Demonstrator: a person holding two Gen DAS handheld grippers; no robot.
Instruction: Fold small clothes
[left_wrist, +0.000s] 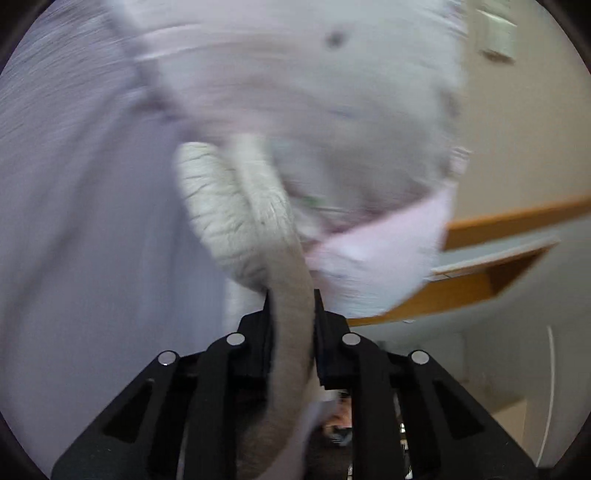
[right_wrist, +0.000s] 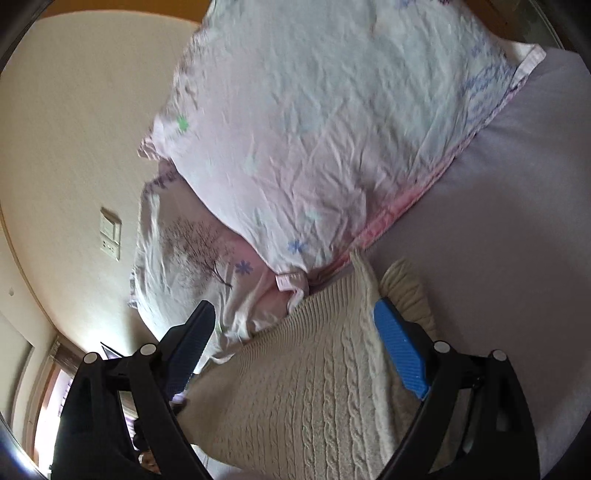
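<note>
A cream cable-knit sweater (right_wrist: 314, 369) lies on the lavender bed sheet (right_wrist: 517, 221). In the right wrist view my right gripper (right_wrist: 291, 343) is open, its blue-padded fingers (right_wrist: 400, 354) spread to either side of the knit, above it. In the blurred left wrist view my left gripper (left_wrist: 291, 295) is shut on a strip of the sweater (left_wrist: 288, 332), whose ribbed cuff or hem (left_wrist: 225, 214) curls just beyond the fingertips. The rest of the sweater is hidden there.
A floral pink-and-white pillow (right_wrist: 332, 129) and a crumpled printed cover (right_wrist: 184, 251) lie against the sweater's far edge. A cream wall with a switch plate (right_wrist: 110, 232) is behind. A wooden shelf (left_wrist: 480, 280) shows to the right in the left wrist view.
</note>
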